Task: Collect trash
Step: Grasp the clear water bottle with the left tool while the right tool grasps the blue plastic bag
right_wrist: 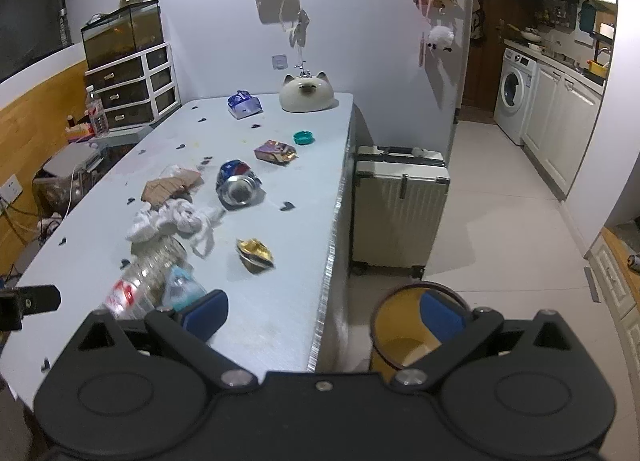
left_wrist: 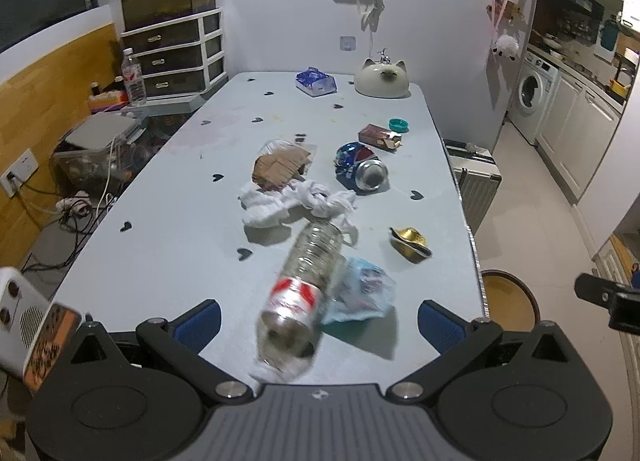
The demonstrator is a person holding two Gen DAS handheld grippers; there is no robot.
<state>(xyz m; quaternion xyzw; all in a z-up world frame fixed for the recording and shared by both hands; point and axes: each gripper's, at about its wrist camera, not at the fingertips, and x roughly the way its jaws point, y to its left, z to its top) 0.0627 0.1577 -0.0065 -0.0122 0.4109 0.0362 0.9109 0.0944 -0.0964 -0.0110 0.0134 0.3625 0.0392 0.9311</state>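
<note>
A clear plastic bottle (left_wrist: pixel 306 285) with a red-and-white label lies on the pale blue table (left_wrist: pixel 168 229), its blurred near end between the fingers of my left gripper (left_wrist: pixel 320 323). That gripper is open wide, with no finger touching the bottle. A light blue wrapper (left_wrist: pixel 360 293) lies against the bottle's right side. Beyond it lie crumpled white tissue (left_wrist: pixel 292 201), a cardboard scrap (left_wrist: pixel 280 167), a crushed can (left_wrist: pixel 362 171), a gold wrapper (left_wrist: pixel 410 243) and a snack packet (left_wrist: pixel 378 136). My right gripper (right_wrist: pixel 324 313) is open and empty over the table's right edge, beside the yellow bin (right_wrist: pixel 400 337).
A cat-shaped ceramic piece (right_wrist: pixel 306 93), a blue-and-white packet (right_wrist: pixel 244 104) and a teal cap (right_wrist: pixel 303 137) sit at the table's far end. A cream suitcase (right_wrist: pixel 400 205) stands on the floor right of the table. Drawers and cables crowd the left side.
</note>
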